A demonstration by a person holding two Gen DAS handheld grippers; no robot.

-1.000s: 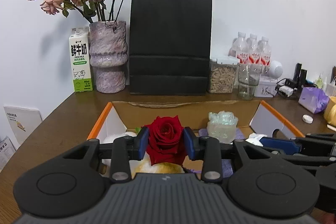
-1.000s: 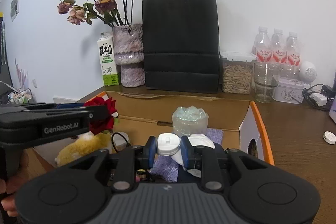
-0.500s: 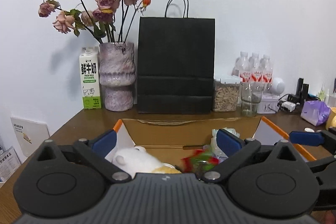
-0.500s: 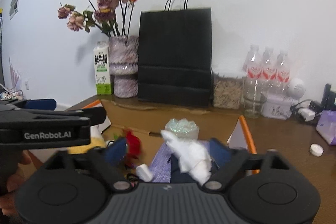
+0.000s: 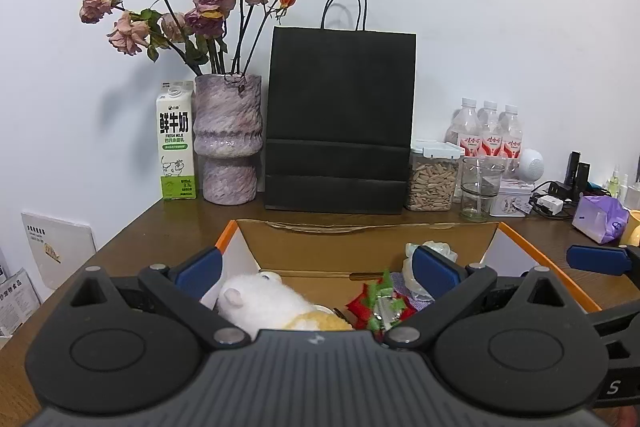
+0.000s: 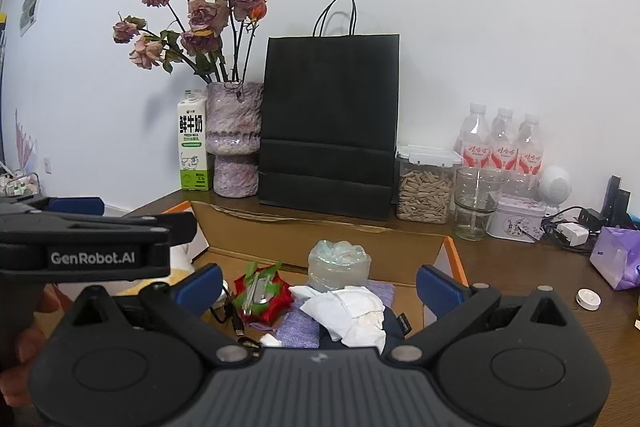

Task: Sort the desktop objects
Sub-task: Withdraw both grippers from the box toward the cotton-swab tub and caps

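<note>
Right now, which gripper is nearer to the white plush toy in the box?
Left. The left gripper, jaws just opened with nothing gripped, hangs over the white plush toy. The right gripper, likewise just opened and empty, is further along the box, above the crumpled tissue.

Right tongs gape — over the box, empty.

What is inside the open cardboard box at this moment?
In the cardboard box: a red rose, a white plush toy, a clear jar, crumpled white paper, purple cloth. Whatever lies beneath them is covered.
</note>
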